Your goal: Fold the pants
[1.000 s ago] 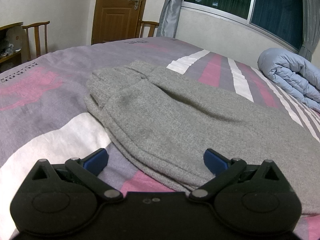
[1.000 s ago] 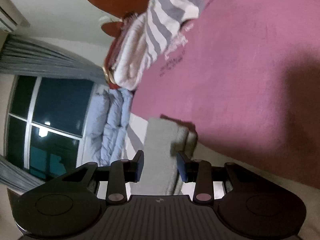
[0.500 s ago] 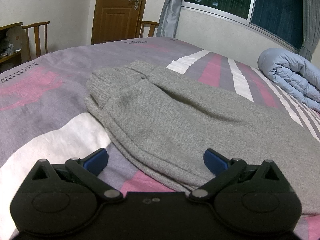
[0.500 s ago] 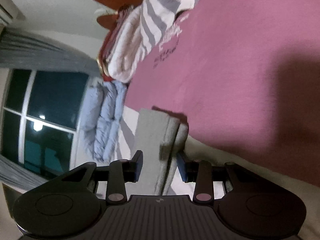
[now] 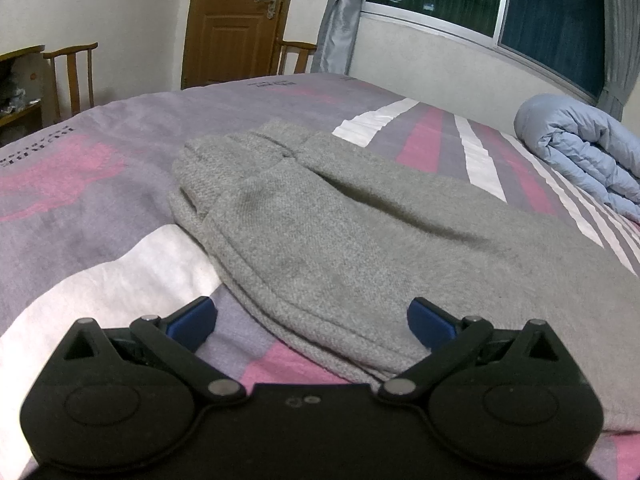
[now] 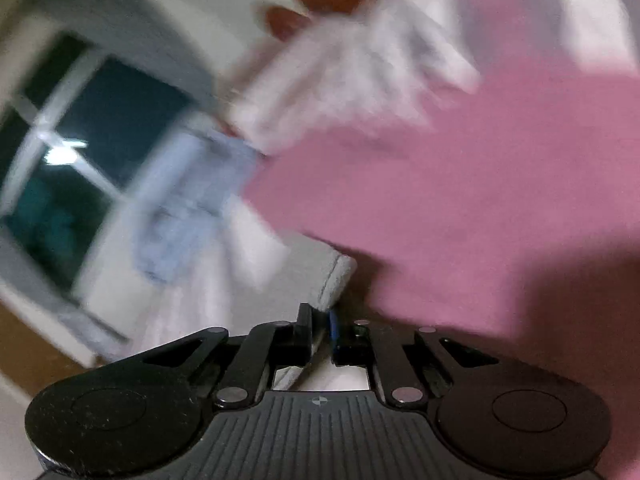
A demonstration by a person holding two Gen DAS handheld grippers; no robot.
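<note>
The grey pants (image 5: 340,232) lie folded lengthwise on the bed, cuffs at the far end. My left gripper (image 5: 312,318) is wide open just above their near edge, blue pads on either side of the hem, holding nothing. In the blurred right wrist view my right gripper (image 6: 320,326) is closed on a grey edge of the pants (image 6: 334,280), the cloth pinched between its jaws.
The striped pink, purple and white bedspread (image 5: 80,208) covers the bed. A rolled light blue duvet (image 5: 580,148) lies at the far right under the window. A wooden door (image 5: 236,20) and chairs (image 5: 72,72) stand beyond the bed.
My right gripper has closed on the edge of the pants and is swinging fast, blurring its view. My left gripper has not moved.
</note>
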